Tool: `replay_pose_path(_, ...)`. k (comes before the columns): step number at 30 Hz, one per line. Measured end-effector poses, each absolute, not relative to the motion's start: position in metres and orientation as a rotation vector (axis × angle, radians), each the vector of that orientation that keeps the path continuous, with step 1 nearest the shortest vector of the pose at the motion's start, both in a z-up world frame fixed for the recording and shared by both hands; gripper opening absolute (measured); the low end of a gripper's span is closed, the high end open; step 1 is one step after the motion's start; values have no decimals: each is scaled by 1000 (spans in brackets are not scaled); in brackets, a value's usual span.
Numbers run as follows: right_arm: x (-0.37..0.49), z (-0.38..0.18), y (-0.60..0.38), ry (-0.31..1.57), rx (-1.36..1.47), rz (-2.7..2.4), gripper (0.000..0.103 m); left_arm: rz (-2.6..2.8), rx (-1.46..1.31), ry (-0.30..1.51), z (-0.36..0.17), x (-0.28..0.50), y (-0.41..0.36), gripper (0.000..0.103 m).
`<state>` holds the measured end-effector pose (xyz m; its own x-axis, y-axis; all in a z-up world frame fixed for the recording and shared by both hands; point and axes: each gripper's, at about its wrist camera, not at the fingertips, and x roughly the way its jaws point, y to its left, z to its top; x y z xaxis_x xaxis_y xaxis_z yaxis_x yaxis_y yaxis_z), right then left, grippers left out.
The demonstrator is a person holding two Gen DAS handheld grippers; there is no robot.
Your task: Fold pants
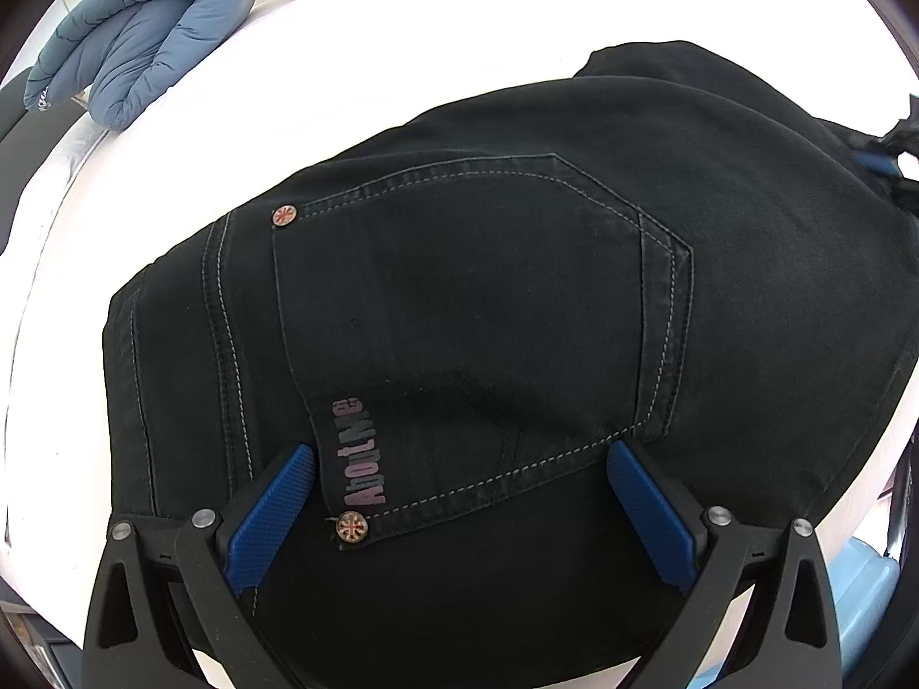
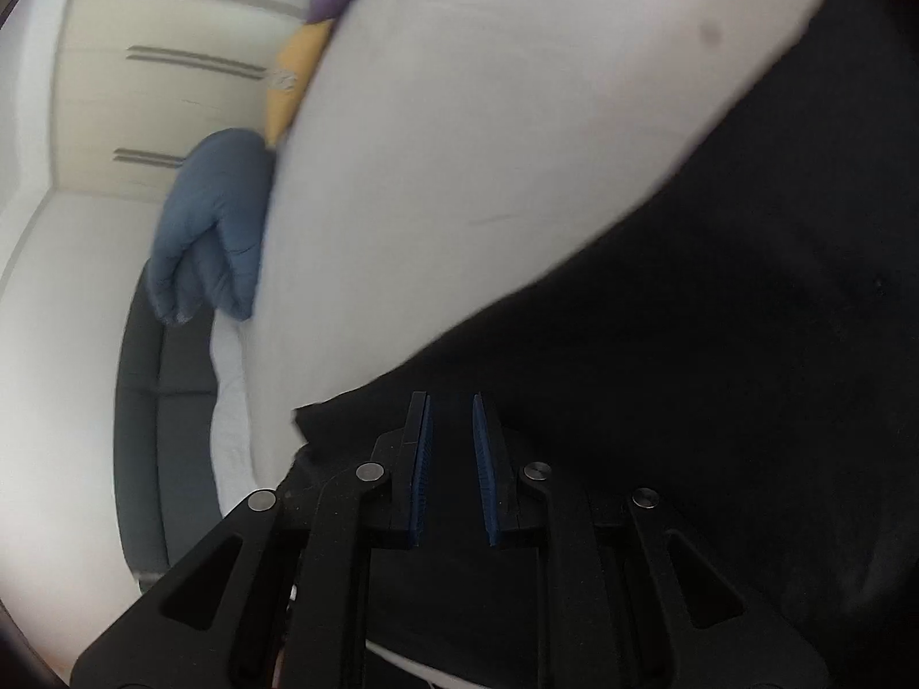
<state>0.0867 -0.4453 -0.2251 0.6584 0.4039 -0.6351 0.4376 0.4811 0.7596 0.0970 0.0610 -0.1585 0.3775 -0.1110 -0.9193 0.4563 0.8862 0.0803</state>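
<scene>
The left tool [image 1: 459, 494] hung wide apart just above the back pocket [image 1: 477, 310] of the black pants [image 1: 746, 264], its blue pads gripping nothing. The right tool [image 2: 450, 459] stood narrowly parted with no cloth between its pads, over dark fabric near the bed's edge; that view was blurred. The pants lay on the white bed [image 1: 356, 57], toward its near edge, already doubled into a compact bundle with the seat uppermost. By the look of it, most of the folding was done; perhaps one more fold or some smoothing remained. A blue quilted jacket [image 1: 143, 28] lay at the bed's far left edge.
</scene>
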Motion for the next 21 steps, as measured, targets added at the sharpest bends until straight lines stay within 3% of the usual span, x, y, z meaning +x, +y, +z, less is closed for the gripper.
replay_pose_path(1, 79, -233, -462, 849, 1148, -64, 4, -375, 350, 1129, -158, 96, 61, 103)
replay_pose_path(2, 68, -242, -482, 787, 1220, -94, 0, -379, 351, 1125, -158, 95, 62, 103)
replay_pose_path(4, 46, -247, -512, 669, 1329, -126, 0, -382, 347, 1117, -158, 91, 62, 103)
replay_pose_path(7, 16, -218, -541, 569, 1175, -329, 0, -382, 341, 1101, -156, 83, 68, 103)
replay_pose_path(13, -30, -181, -537, 529, 1027, -686, 0, -355, 320, 1080, -154, 68, 71, 103)
replay_pose_path(16, -59, -178, -518, 458, 1154, -620, 3, -349, 326, 1073, -154, 55, 77, 103)
replay_pose_path(21, -2, -158, -398, 654, 978, -153, 3, -347, 332, 1037, -124, 36, 72, 93)
